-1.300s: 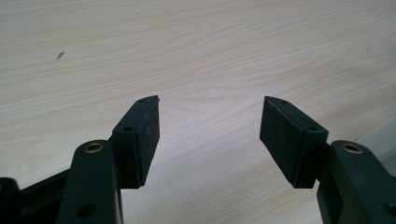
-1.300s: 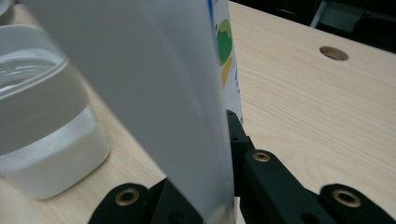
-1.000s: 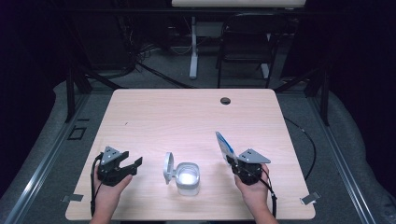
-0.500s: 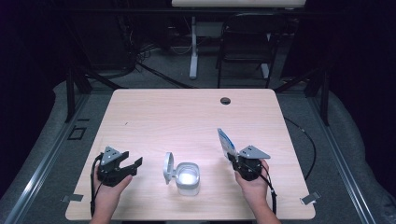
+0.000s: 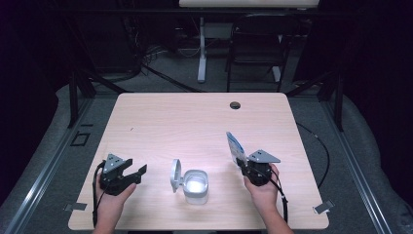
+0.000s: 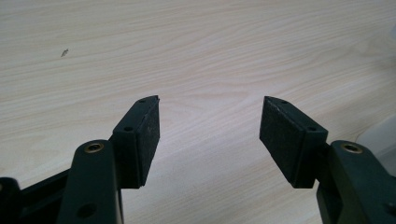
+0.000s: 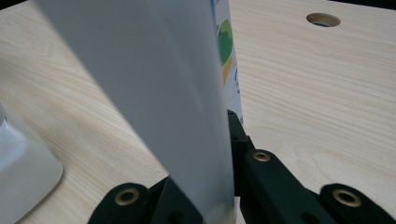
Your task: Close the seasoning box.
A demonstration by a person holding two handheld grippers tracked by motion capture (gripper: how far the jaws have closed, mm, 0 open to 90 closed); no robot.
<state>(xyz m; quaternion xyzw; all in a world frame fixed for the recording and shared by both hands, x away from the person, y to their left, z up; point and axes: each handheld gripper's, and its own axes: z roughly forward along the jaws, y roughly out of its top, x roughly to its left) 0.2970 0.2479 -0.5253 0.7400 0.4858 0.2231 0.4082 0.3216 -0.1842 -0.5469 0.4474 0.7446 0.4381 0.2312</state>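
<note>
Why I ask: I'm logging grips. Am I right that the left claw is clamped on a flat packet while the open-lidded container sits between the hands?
Not quite: the right claw clamps the flat packet, as the high view shows. The left claw is open. The open-lidded container does sit between the hands.

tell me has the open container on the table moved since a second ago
No. The open container sits at the same spot relative to the table's near edge and the cable hole.
</note>
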